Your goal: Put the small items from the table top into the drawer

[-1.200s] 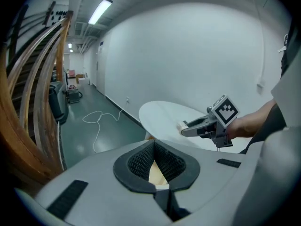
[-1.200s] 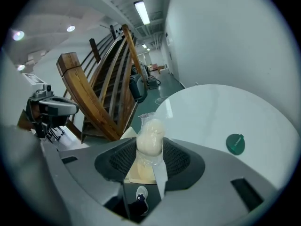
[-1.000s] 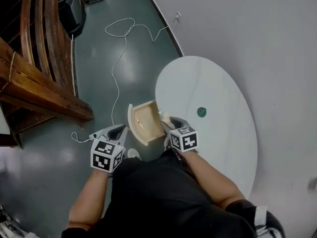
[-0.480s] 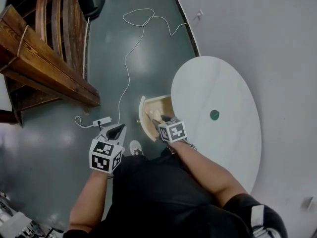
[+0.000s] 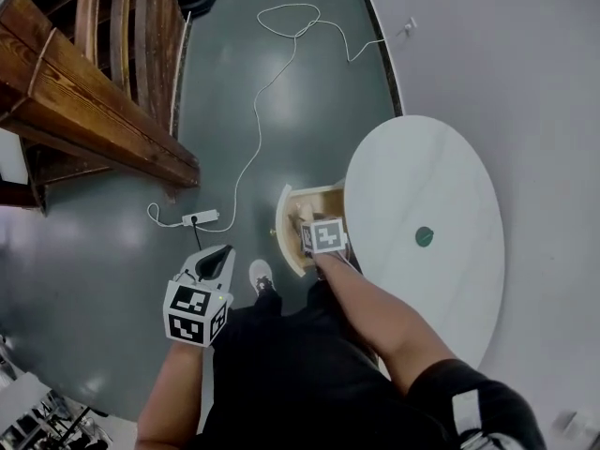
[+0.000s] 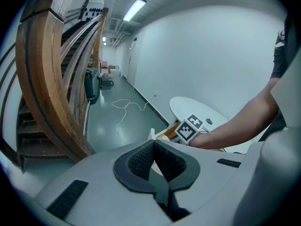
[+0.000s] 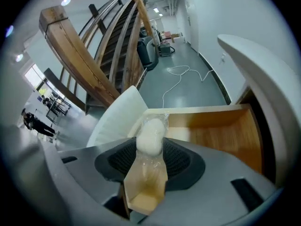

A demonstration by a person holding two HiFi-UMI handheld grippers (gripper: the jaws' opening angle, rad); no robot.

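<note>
Packet (image 7: pixel 150 134), a clear wrapper with a white lump inside, was clamped between the pads of the right gripper (image 7: pixel 149 157). Its lump end stuck out past the jaws and its lower end ran back between them. That gripper pointed down into the open drawer (image 7: pixel 211 131), which had a bare wood floor and a white curved front (image 7: pixel 117 119) on the left. Whether the packet touched the drawer floor could not be told.

In the head view the drawer (image 5: pixel 309 202) stuck out from the left edge of the white oval table (image 5: pixel 441 186), and the right gripper's marker cube (image 5: pixel 324 235) sat over the drawer's near half. The forearm ran back from it to the person at the near edge.

One small round green item (image 5: pixel 425 236) lay on the table top, right of the drawer and well apart from both grippers.

The left gripper (image 5: pixel 216 259) was held over the green floor (image 5: pixel 94 279), near and left of the drawer and apart from it. Its jaws were together and it held nothing. Its own view looked across at the right gripper's cube and forearm, with the table beyond.

A power strip (image 5: pixel 199 218) lay on the floor just beyond the left gripper. Its white cable (image 5: pixel 267 73) looped away towards the far wall. A shoe (image 5: pixel 260 274) showed between the left gripper and the drawer. A wooden stair rail (image 5: pixel 103 111) filled the far left.
</note>
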